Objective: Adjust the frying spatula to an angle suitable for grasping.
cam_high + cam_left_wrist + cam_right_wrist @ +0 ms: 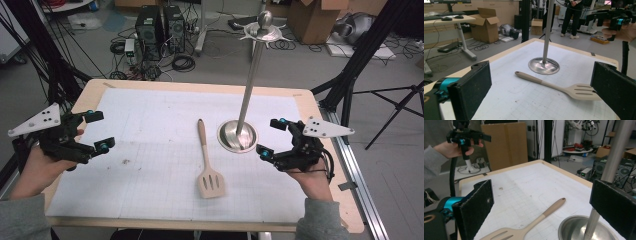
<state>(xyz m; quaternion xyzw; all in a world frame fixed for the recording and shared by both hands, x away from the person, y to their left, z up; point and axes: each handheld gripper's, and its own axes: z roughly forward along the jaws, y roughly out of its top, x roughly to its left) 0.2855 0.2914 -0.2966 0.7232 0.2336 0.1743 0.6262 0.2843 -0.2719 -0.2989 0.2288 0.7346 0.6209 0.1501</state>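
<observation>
A wooden slotted spatula (pixel 208 165) lies flat on the white mat (pixel 150 130) in the middle, handle pointing away, head toward me. Right of it stands a tall metal stand (pixel 249 85) on a round shiny base (pixel 237 136), with a hooked cap on top. My left gripper (pixel 98 131) hovers open at the mat's left edge, nothing between its jaws. My right gripper (pixel 271 137) is open beside the base's right side. The left gripper view shows the spatula (pixel 556 85) and base (pixel 544 66) ahead of its wide jaws. The right gripper view shows the spatula (pixel 531 222) and the stand's pole (pixel 599 195).
The mat covers a wooden table (pixel 320 150). Beyond the far edge are computer towers (pixel 160 30), cables, cardboard boxes (pixel 315 20) and black tripod legs (pixel 360 55). A person (pixel 574 15) stands far off in the left gripper view.
</observation>
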